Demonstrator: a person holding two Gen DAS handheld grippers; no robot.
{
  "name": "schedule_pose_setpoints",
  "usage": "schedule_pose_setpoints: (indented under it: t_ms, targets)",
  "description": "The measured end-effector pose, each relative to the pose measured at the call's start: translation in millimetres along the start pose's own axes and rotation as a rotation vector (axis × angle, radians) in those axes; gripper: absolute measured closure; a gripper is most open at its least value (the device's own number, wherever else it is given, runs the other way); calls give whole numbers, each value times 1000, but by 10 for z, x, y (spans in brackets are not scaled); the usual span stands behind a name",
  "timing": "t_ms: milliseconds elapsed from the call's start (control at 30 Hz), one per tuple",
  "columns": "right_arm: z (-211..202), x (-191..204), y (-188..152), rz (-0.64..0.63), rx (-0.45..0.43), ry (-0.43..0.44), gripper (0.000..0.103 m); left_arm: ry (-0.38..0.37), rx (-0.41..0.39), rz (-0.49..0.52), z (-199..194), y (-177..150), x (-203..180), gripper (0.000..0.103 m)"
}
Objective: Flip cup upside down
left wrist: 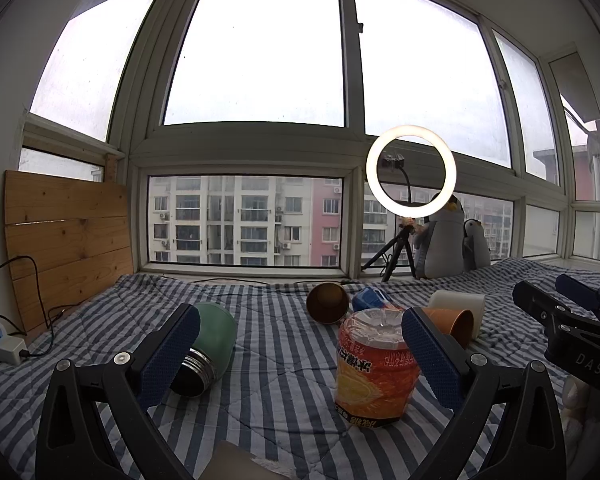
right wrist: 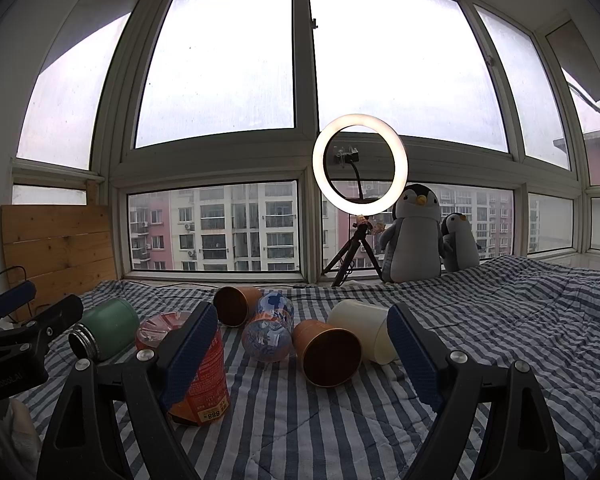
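An orange labelled plastic cup (left wrist: pixel 374 364) stands upside down on the striped bed cover, between the fingers of my open left gripper (left wrist: pixel 300 352); it also shows in the right wrist view (right wrist: pixel 202 376). A green flask (left wrist: pixel 210 344) lies on its side by the left finger. My right gripper (right wrist: pixel 300 354) is open and empty, with a brown paper cup (right wrist: pixel 328 354) lying on its side between its fingers. A cream cup (right wrist: pixel 366 334), a blue patterned cup (right wrist: pixel 270 328) and a second brown cup (right wrist: pixel 236 306) also lie on their sides.
A ring light on a tripod (right wrist: pixel 360 168) and two plush penguins (right wrist: pixel 416 232) stand at the window. A wooden board (left wrist: pixel 68 240) leans at the left, with a power strip and cable (left wrist: pixel 0 344) below it. The striped cover (right wrist: pixel 520 320) stretches to the right.
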State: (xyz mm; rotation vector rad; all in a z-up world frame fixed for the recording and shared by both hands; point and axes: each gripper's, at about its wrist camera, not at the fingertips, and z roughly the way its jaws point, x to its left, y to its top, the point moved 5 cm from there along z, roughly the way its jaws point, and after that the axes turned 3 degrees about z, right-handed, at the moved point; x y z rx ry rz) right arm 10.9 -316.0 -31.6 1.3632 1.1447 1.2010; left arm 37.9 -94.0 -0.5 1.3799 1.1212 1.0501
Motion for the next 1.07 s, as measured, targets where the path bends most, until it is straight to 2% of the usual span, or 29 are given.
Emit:
schedule_pose_setpoints:
  t_ms: [1067]
  targets:
    - [-2,-7,1,0,0,0,19,4,-1,-6,-13,7,21,1]
